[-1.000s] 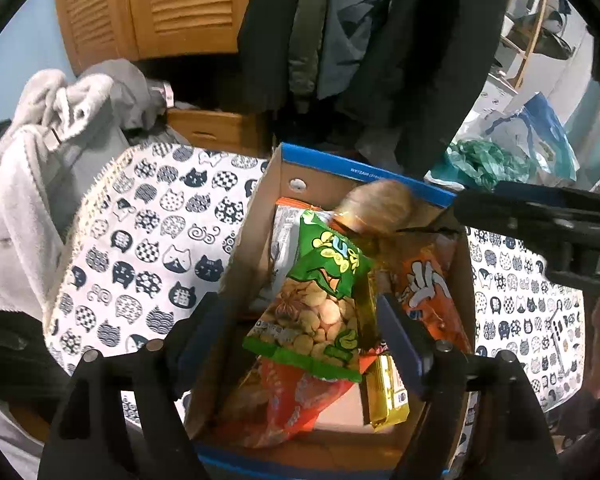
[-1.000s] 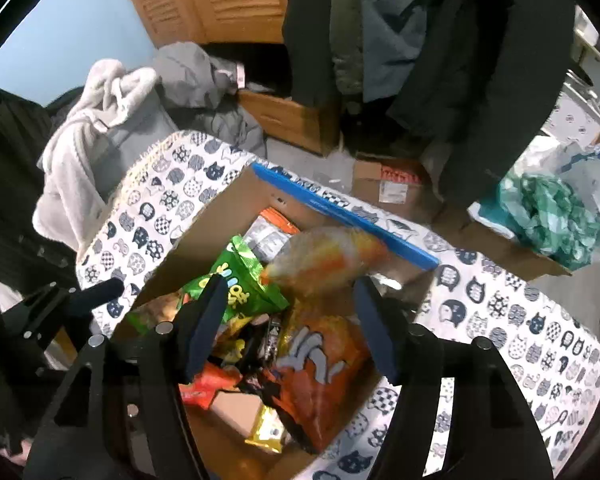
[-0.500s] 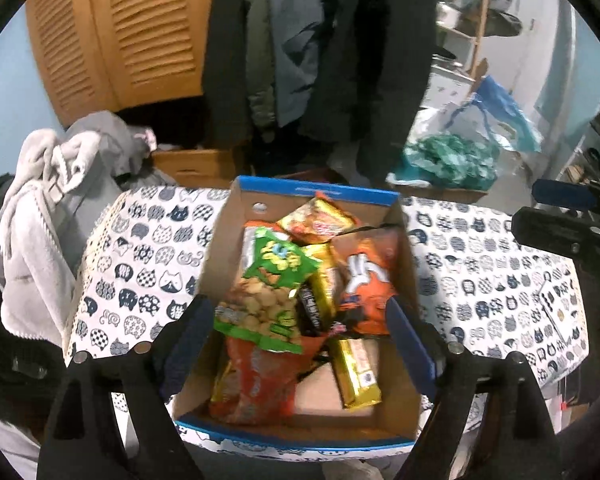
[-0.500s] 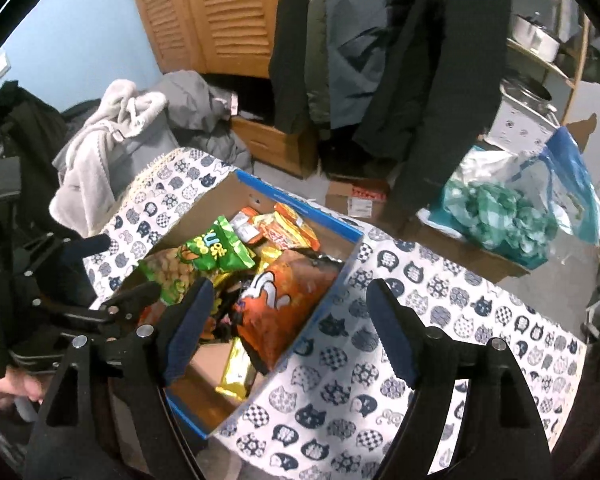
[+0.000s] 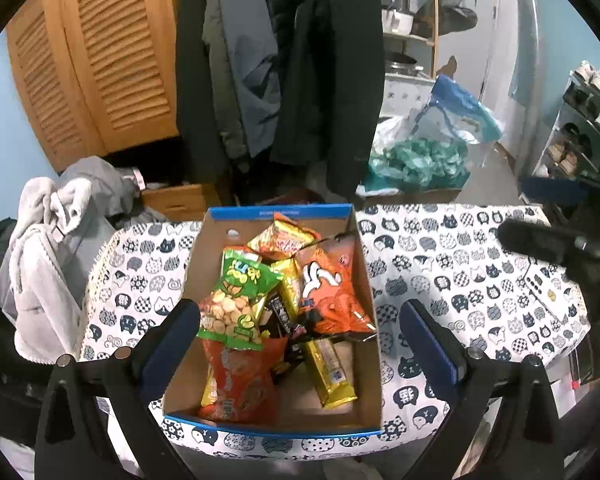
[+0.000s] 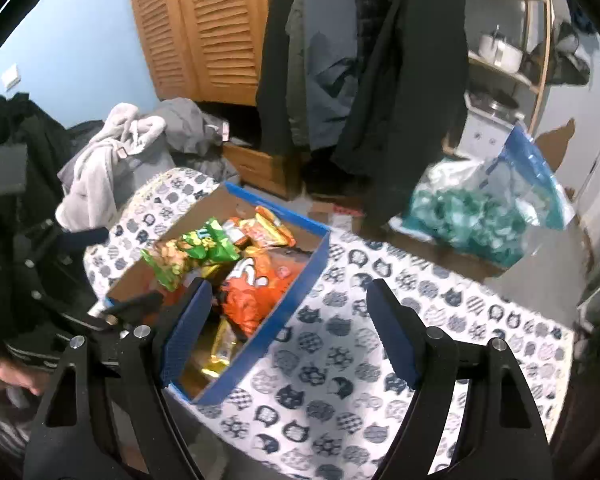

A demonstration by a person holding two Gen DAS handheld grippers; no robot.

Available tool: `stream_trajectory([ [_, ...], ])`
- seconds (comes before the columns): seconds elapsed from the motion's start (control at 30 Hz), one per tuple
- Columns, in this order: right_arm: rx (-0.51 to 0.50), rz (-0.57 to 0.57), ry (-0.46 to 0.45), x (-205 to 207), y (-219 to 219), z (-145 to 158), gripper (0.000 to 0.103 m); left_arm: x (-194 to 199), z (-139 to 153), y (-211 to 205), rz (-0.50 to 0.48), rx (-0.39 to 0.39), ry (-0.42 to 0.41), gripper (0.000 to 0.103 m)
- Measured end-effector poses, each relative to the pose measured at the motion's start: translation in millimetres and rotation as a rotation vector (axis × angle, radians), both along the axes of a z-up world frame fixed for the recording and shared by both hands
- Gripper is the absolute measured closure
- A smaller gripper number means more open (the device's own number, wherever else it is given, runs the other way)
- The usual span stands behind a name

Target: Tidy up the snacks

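**Snacks boxed; both grippers empty**

Left gripper [image 5: 300,334]: jaws spread wide, just been opening, nothing held. Right gripper [image 6: 288,330]: jaws apart, opened a moment ago, nothing held.

The box [image 5: 276,213] sits at lower centre of the left view, framed between the jaws; lower left in the right view. All visible snacks [image 5: 240,292] lie inside it. The table [image 5: 460,264] shows no loose packs. Judged: task near complete.

Dark coats [image 5: 332,60] hang beside a louvred wooden cupboard [image 5: 100,52]. A grey robe [image 5: 40,248] is heaped left; a plastic bag [image 5: 440,140] sits right.
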State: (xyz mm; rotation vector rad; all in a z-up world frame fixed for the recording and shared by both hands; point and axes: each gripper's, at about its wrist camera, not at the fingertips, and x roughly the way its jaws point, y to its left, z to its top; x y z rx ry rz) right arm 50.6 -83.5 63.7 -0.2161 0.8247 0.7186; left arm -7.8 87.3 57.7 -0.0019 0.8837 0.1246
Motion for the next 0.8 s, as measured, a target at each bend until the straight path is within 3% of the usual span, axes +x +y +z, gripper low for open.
stream_trajectory([
  [0.27, 0.029, 0.002, -0.029, -3.2, -13.3, 3.9, 0.024, 2.0, 4.0, -6.7, 0.007, -0.008, -0.014, 0.002],
  [0.8, 0.04, -0.005, 0.0, 1.4, -21.8, -1.0, 0.024, 4.0, 6.6, -10.8, 0.008, -0.029, -0.032, 0.002],
])
